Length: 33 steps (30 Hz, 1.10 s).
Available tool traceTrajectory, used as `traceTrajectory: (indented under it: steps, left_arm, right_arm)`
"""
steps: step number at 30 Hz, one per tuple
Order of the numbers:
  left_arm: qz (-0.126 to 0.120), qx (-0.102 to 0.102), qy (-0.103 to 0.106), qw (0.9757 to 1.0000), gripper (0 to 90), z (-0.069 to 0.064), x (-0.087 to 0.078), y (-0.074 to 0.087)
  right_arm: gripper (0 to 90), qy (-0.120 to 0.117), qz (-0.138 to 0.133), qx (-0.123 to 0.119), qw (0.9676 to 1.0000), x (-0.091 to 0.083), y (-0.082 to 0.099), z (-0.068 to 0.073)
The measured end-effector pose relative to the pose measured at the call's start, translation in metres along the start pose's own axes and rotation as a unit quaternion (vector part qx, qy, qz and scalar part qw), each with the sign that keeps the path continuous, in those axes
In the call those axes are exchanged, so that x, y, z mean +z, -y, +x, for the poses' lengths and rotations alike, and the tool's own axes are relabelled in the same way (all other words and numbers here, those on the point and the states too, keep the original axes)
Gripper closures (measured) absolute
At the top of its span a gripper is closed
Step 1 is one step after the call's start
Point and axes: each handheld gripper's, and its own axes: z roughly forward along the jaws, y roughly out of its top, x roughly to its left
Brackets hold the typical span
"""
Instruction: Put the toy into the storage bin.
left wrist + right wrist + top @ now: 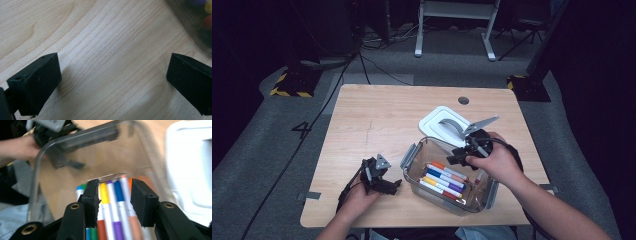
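A clear plastic box (413, 172) stands near the table's front edge and holds several coloured markers (443, 179) lying side by side. My right gripper (462, 152) hangs over the box's far rim, jaws open and pointing down into it. In the right gripper view the markers (117, 202) lie just beyond and between the open jaws, with nothing gripped. My left gripper (392, 185) rests on the table just left of the box, jaws wide open over bare wood (112, 62). The box's corner (192, 22) shows at the upper right of the left gripper view.
The box's white lid (443, 125) lies on the table behind the box. Grey latches (408, 156) stick out from the box's sides. A round hole (463, 100) sits near the table's far edge. Bare wood stretches across the table's left and far parts.
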Motion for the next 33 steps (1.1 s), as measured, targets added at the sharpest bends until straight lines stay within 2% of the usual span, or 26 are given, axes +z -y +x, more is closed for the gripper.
traceTrajectory:
  steps: [2, 3, 7, 9, 11, 12, 16, 18, 20, 21, 22, 23, 24, 26, 29, 33]
  left_arm:
    - [0.000, 0.001, 0.000, 1.0000, 0.0, 0.000, 0.000, 0.000]
    - [0.000, 0.000, 0.000, 1.0000, 0.0, 0.000, 0.000, 0.000]
    - [0.000, 0.000, 0.000, 1.0000, 0.0, 0.000, 0.000, 0.000]
    - [0.000, 0.000, 0.001, 1.0000, 0.1, 0.000, 0.000, 0.000]
    - [0.000, 0.000, 0.001, 1.0000, 0.0, 0.000, 0.000, 0.000]
    - [0.002, 0.000, 0.001, 1.0000, 0.0, 0.000, 0.000, 0.000]
    - [0.002, 0.001, 0.001, 1.0000, 0.1, 0.000, 0.000, 0.000]
    - [0.001, -0.003, -0.002, 1.0000, 0.1, -0.001, -0.001, 0.001]
    - [0.001, -0.003, -0.001, 1.0000, 0.1, -0.001, -0.001, 0.001]
    - [0.001, -0.003, -0.001, 1.0000, 0.1, -0.001, -0.001, 0.001]
    - [0.001, -0.003, -0.001, 1.0000, 0.1, -0.001, -0.001, 0.001]
    - [0.001, -0.003, -0.001, 1.0000, 0.1, -0.001, -0.001, 0.001]
    - [0.002, -0.003, -0.001, 1.0000, 0.1, -0.001, -0.001, 0.001]
    - [0.001, -0.003, -0.001, 1.0000, 0.1, -0.001, -0.001, 0.001]
    - [0.000, -0.004, -0.001, 1.0000, 0.1, -0.001, -0.001, 0.001]
    - [0.000, -0.004, -0.001, 1.0000, 0.1, -0.001, -0.001, 0.001]
  right_arm:
    - [58.6, 0.006, -0.004, 0.004, 1.0000, -0.004, 0.001, -0.004]
    - [58.3, 0.023, -0.012, 0.016, 0.9995, -0.013, 0.005, -0.015]
    - [58.2, 0.053, -0.019, 0.033, 0.9979, -0.026, 0.013, -0.033]
    - [58.2, 0.057, -0.022, 0.040, 0.9974, -0.028, 0.016, -0.038]
    - [57.9, 0.071, -0.023, 0.056, 0.9956, -0.034, 0.022, -0.050]
    - [57.5, 0.086, -0.023, 0.066, 0.9939, -0.037, 0.029, -0.061]
    - [56.2, 0.105, -0.024, 0.079, 0.9911, -0.041, 0.039, -0.073]
    - [55.5, 0.126, -0.025, 0.090, 0.9876, -0.043, 0.055, -0.085]
    - [54.4, 0.133, -0.018, 0.102, 0.9856, -0.041, 0.068, -0.091]
    - [54.4, 0.133, -0.018, 0.102, 0.9856, -0.041, 0.068, -0.091]
    - [52.7, 0.142, -0.008, 0.111, 0.9836, -0.037, 0.081, -0.097]
    - [52.7, 0.142, -0.008, 0.111, 0.9836, -0.037, 0.081, -0.097]
    - [51.1, 0.138, 0.001, 0.127, 0.9822, -0.032, 0.094, -0.102]
    - [50.5, 0.139, 0.004, 0.131, 0.9816, -0.029, 0.099, -0.104]
    - [47.6, 0.134, 0.021, 0.154, 0.9788, -0.014, 0.123, -0.110]
    - [44.8, 0.125, 0.023, 0.166, 0.9779, -0.002, 0.136, -0.110]
